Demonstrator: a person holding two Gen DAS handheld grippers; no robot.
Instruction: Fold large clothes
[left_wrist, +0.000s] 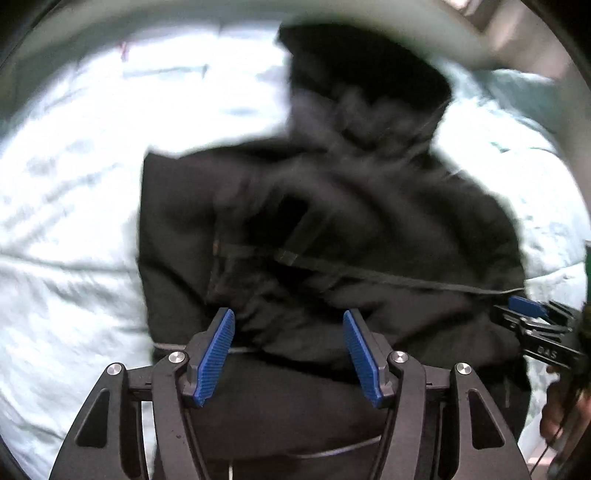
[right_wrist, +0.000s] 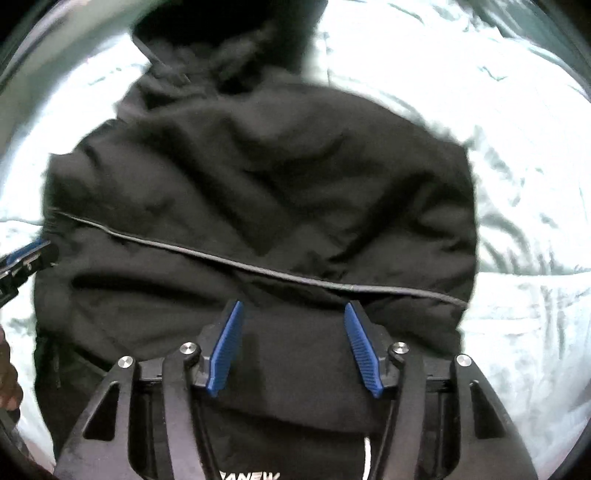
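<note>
Black jacket (left_wrist: 332, 229) bunched on pale bedsheet (left_wrist: 74, 184); left gripper (left_wrist: 289, 350) above its near hem, pads apart, empty; right gripper (right_wrist: 293, 349) likewise, gripping nothing.

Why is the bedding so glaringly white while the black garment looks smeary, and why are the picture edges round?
Left wrist view: sheet blown out to white, black garment smeared by motion blur, detail lost in its dark folds. Right wrist view: same overexposed sheet, garment somewhat sharper. Both: fisheye lens bends everything, leaving dark round corners.
</note>
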